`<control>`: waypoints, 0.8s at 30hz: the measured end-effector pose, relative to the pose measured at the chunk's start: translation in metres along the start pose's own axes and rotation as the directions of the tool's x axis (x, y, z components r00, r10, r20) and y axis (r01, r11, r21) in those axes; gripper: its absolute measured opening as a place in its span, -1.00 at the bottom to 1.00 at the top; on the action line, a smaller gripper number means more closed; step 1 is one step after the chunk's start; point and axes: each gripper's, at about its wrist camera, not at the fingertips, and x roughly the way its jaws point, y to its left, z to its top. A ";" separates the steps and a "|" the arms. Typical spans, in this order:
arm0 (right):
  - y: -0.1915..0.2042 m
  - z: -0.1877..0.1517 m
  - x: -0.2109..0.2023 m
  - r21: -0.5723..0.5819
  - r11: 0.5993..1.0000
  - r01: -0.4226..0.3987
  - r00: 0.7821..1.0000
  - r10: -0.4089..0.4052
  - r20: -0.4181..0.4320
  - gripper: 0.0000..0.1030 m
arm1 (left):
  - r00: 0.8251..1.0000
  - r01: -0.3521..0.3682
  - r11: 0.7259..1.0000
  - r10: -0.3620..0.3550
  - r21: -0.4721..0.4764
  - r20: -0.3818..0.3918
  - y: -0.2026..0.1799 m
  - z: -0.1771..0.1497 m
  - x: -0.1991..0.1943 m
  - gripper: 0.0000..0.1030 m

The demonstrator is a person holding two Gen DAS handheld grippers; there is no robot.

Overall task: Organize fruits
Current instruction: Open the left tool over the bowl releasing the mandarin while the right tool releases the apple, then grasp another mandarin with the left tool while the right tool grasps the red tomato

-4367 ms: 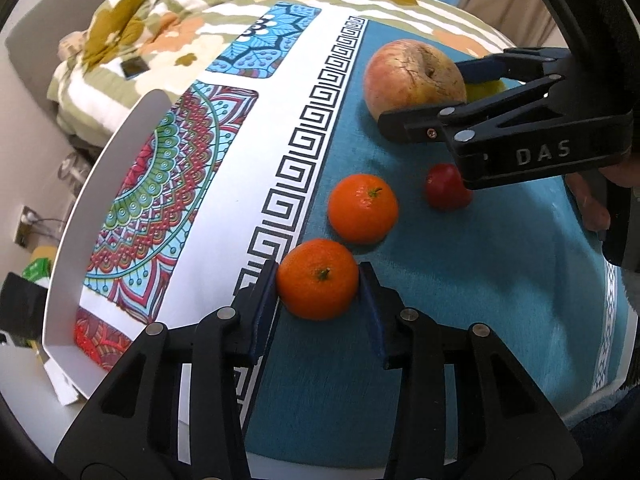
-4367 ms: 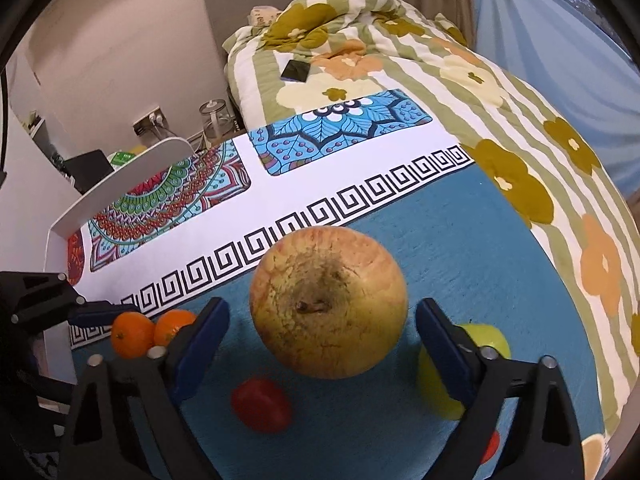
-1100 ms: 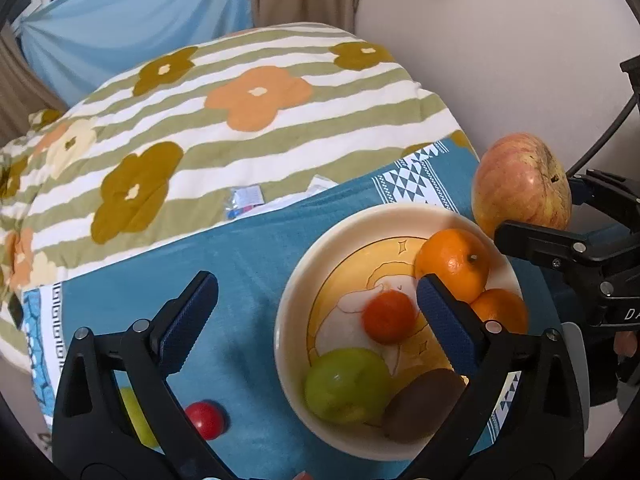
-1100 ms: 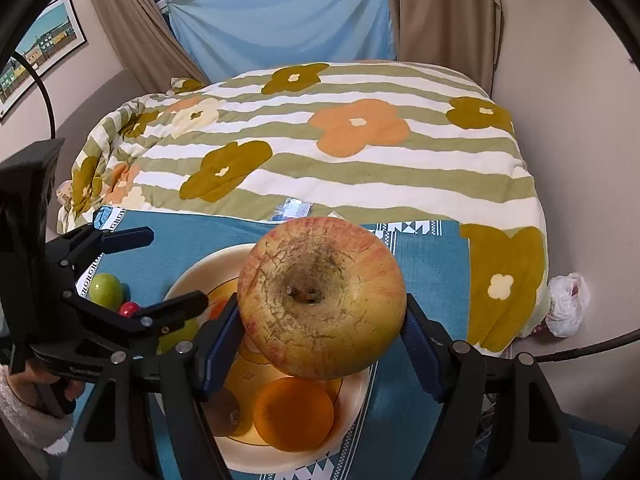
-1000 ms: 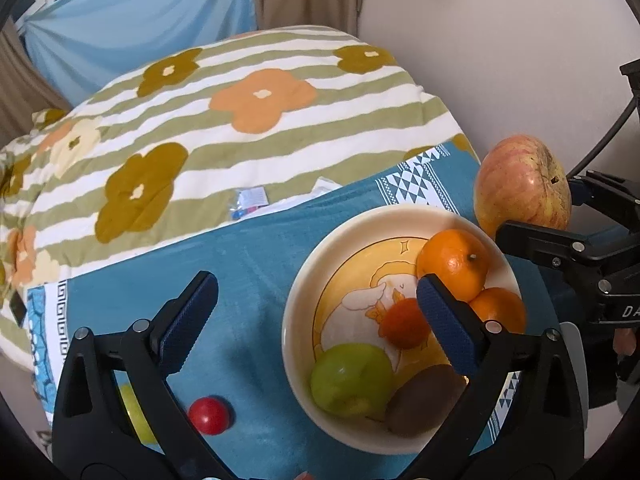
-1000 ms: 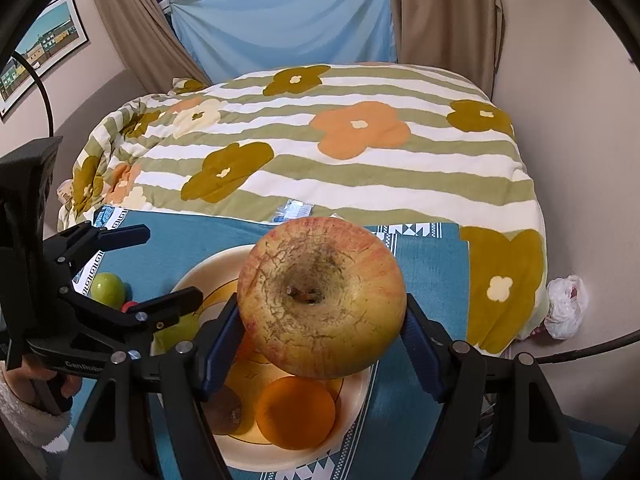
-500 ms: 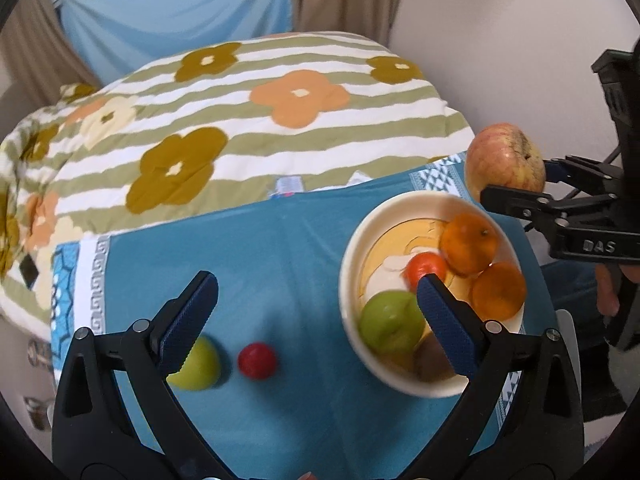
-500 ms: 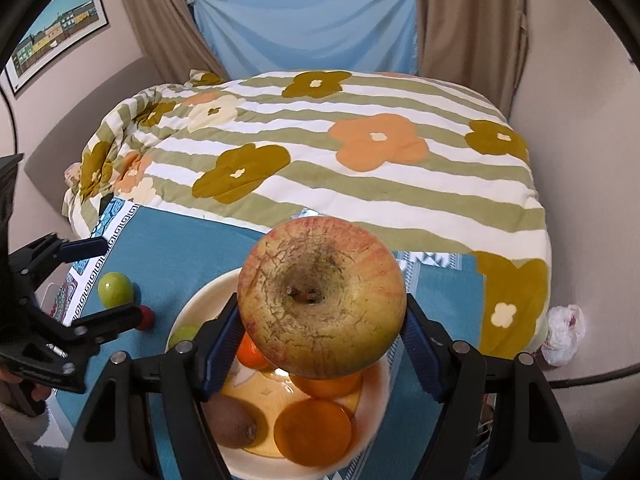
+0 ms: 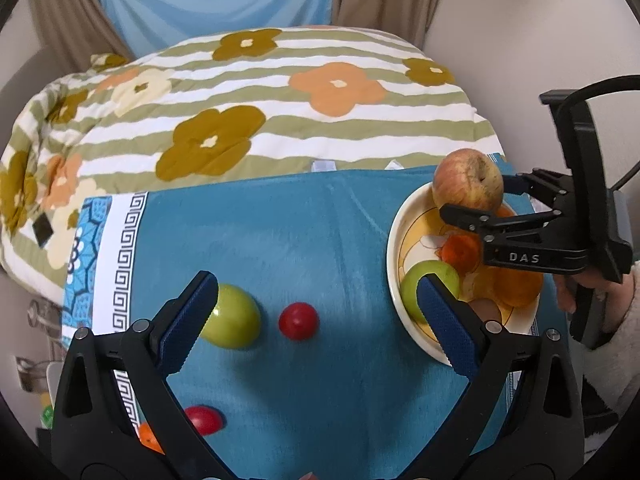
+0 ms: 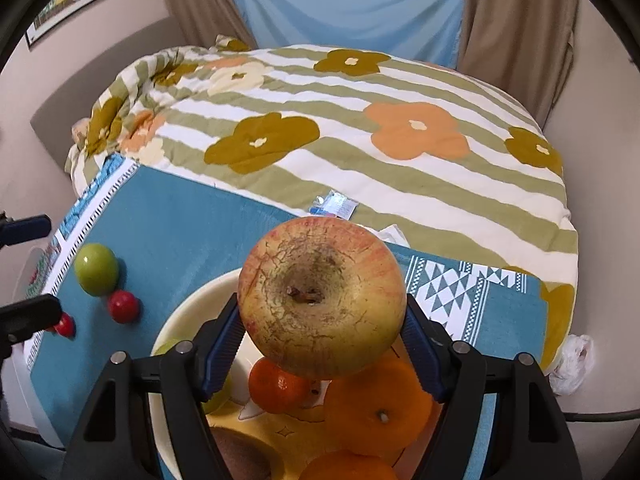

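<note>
The right gripper point(image 10: 322, 354) is clamped on a large yellow-red apple point(image 10: 320, 296), one blue pad pressed against each flank, with the stem cavity facing the camera. In the left wrist view the apple point(image 9: 468, 179) hangs above the far rim of the cream bowl point(image 9: 394, 248), not resting on the contents. The bowl point(image 10: 188, 308) holds a large orange point(image 10: 376, 404), a smaller mandarin point(image 10: 276, 390), a green fruit point(image 9: 428, 286), a brown kiwi point(image 10: 240, 454) and a further orange fruit at the lower edge. The left gripper point(image 9: 316, 316) is spread wide and holds nothing. Its left finger point(image 9: 188, 320) overlaps the near side of a green apple point(image 9: 234, 316) lying on the teal cloth point(image 9: 280, 232); contact cannot be determined. A small red fruit point(image 9: 298, 320) lies between the two fingers, closer to the left one and apart from both. A second red fruit point(image 9: 204, 420) lies nearer the camera. The right gripper body point(image 9: 532, 236) carries the white lettering "DAS". A striped floral duvet point(image 10: 360, 120) lies beyond the cloth.
</note>
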 end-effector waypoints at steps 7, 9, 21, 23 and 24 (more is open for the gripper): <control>0.002 0.002 -0.015 -0.027 0.999 0.027 0.996 -0.025 0.089 0.99 | 1.000 0.015 0.999 -0.016 -0.034 -0.011 0.003 -0.005 0.000 1.00; 0.002 0.003 -0.024 -0.028 0.999 0.034 0.993 -0.031 0.116 0.99 | 1.000 0.016 0.999 -0.016 -0.033 -0.009 0.003 -0.006 -0.002 1.00; -0.012 -0.014 -0.056 0.061 0.998 0.035 0.992 -0.042 0.117 0.99 | 1.000 0.021 0.998 -0.020 -0.052 0.010 0.011 -0.011 -0.017 1.00; -0.014 -0.017 -0.063 0.079 0.996 0.034 0.992 -0.043 0.117 0.99 | 1.000 0.016 0.998 -0.015 -0.058 0.018 0.013 -0.013 -0.023 1.00; -0.015 -0.018 -0.067 0.086 0.996 0.038 0.992 -0.048 0.117 0.99 | 1.000 0.014 0.998 -0.013 -0.061 0.021 0.015 -0.014 -0.025 1.00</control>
